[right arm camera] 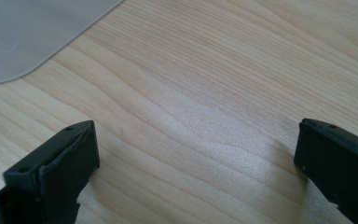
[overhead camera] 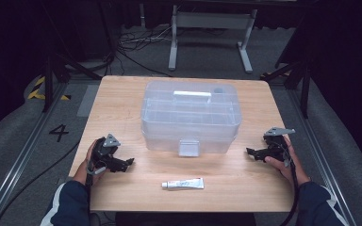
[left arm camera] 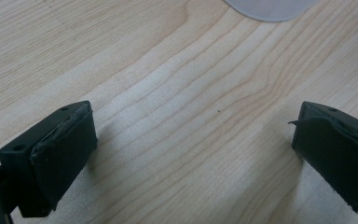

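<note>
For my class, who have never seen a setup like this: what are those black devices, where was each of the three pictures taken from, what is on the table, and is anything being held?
A person sits at a wooden table, holding a hand-operated tool with two jaws in each hand: the left gripper and the right gripper. The high view looks down from above. The other two pictures come from cameras riding on each gripper, looking along its black jaws at the tabletop. On the table stand a closed clear plastic storage box with a front latch, and nearer the person a small white tube. Both grippers are open and hold nothing.
</note>
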Demonstrator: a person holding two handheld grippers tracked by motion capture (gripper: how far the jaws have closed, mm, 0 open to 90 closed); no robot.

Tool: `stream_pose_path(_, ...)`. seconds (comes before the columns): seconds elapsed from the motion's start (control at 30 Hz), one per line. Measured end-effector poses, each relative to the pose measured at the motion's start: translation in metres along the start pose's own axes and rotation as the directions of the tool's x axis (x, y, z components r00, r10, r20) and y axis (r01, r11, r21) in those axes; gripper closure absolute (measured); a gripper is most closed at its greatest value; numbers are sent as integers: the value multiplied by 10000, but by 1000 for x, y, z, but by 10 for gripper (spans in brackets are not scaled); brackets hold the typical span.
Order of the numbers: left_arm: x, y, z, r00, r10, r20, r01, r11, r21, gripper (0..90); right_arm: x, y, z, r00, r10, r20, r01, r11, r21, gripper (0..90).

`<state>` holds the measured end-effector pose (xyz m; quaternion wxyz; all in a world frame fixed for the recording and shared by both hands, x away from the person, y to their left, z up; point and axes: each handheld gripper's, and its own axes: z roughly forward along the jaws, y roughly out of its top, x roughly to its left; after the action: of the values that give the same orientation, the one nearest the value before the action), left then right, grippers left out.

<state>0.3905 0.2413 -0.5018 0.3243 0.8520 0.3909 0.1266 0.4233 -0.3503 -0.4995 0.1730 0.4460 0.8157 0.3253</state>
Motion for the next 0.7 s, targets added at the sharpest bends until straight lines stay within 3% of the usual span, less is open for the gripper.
stream_pose_path(0.4, 0, 0, 0, 10000, 11, -19, -11, 10000, -9, 3, -1, -1, -1, 10000, -17, -28, 17, 10000, -23, 0)
stream_pose_path(0.7, 2, 0, 0, 9996, 163, 218, -164, 9999, 26, 1, -1, 0, -2, 10000, -49, 7, 49, 9999, 120, 5)
